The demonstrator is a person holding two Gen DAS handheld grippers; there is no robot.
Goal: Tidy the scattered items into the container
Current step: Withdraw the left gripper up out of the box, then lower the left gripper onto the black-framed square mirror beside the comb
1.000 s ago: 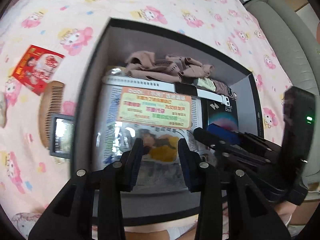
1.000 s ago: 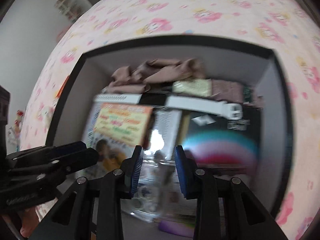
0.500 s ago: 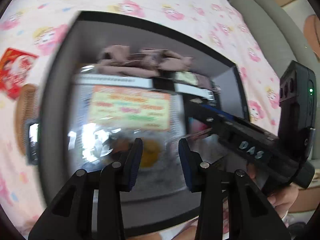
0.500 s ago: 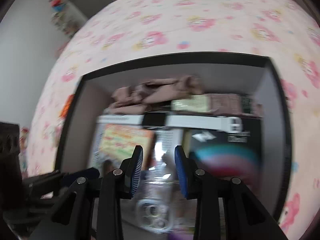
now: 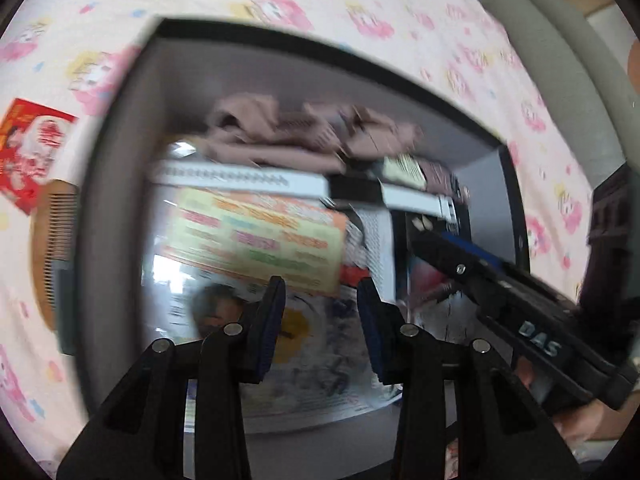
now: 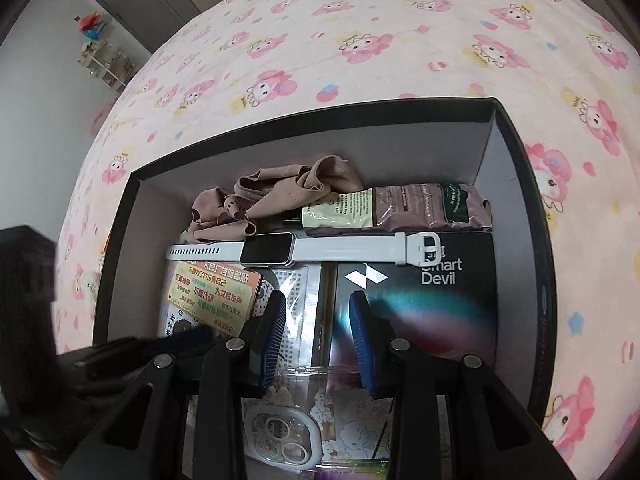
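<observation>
A black box (image 6: pixel 312 120) with grey walls sits on the pink bedsheet. It holds a beige cloth (image 6: pixel 280 192), a brown pouch (image 6: pixel 400 212), a white watch (image 6: pixel 268 250), an orange sticker pack (image 6: pixel 212 292), a black "Smart Devil" carton (image 6: pixel 420 308) and a clear phone case (image 6: pixel 280 432) at the near end. My right gripper (image 6: pixel 317 296) hovers open above the case, nothing pinched between its pads. Over the shiny plastic-wrapped packet (image 5: pixel 304 344) my left gripper (image 5: pixel 320 284) is open too. Each gripper shows in the other's view: right (image 5: pixel 440 246), left (image 6: pixel 192 334).
Outside the box on the left lie a red packet (image 5: pixel 32 152), a wooden comb (image 5: pixel 56 240) and a small grey-framed item (image 5: pixel 66 300) against the box wall. A grey cushioned edge (image 5: pixel 560 60) borders the bed on the right. A door and shelves stand far back.
The left gripper has sunk closer over the box contents. The right gripper has rolled, so the box now looks squarer and sharper. Both jaw gaps look the same.
</observation>
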